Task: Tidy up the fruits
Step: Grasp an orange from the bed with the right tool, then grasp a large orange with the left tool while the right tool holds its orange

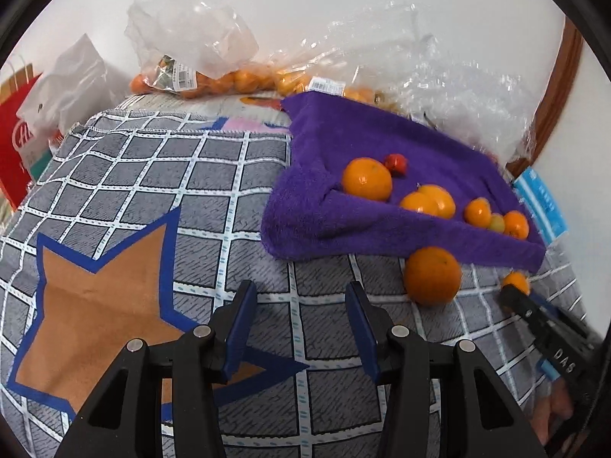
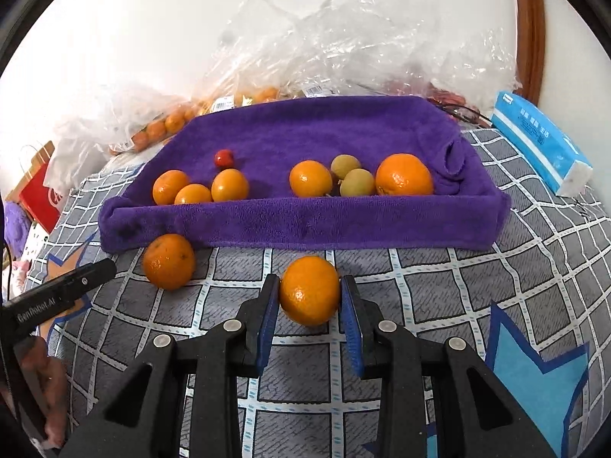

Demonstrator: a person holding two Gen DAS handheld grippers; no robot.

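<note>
Since the purple towel [image 2: 305, 225] has been folded up at its edges into a shallow tray, it looks meant as the collecting spot: most of the fruit already sits inside it, oranges in a cluster at the left and another group at the right with two pale greenish-yellow fruits [image 2: 353, 175] and a small red fruit [image 2: 223, 157] further back. Two oranges lie outside it on the checked cloth [image 2: 439, 305], just in front of the towel's near fold, so I'd guess these are the leftovers to be lifted in.

From the right wrist view, the right gripper [image 2: 309, 301] has one orange [image 2: 309, 290] squarely between its blue pads [image 2: 269, 313]; the jaws are drawn in to about the fruit's width and both pads appear to touch its sides, so I take it as gripped, low over the cloth. The second loose orange [image 2: 168, 261] rests at the towel's front left corner, near the tip of the other tool.

Seen from the left wrist view, the left gripper [image 1: 301, 328] hangs above the cloth with its jaws spread wide and nothing between them, the loose orange off to its right and well short of its pads, likely waiting its turn
</note>
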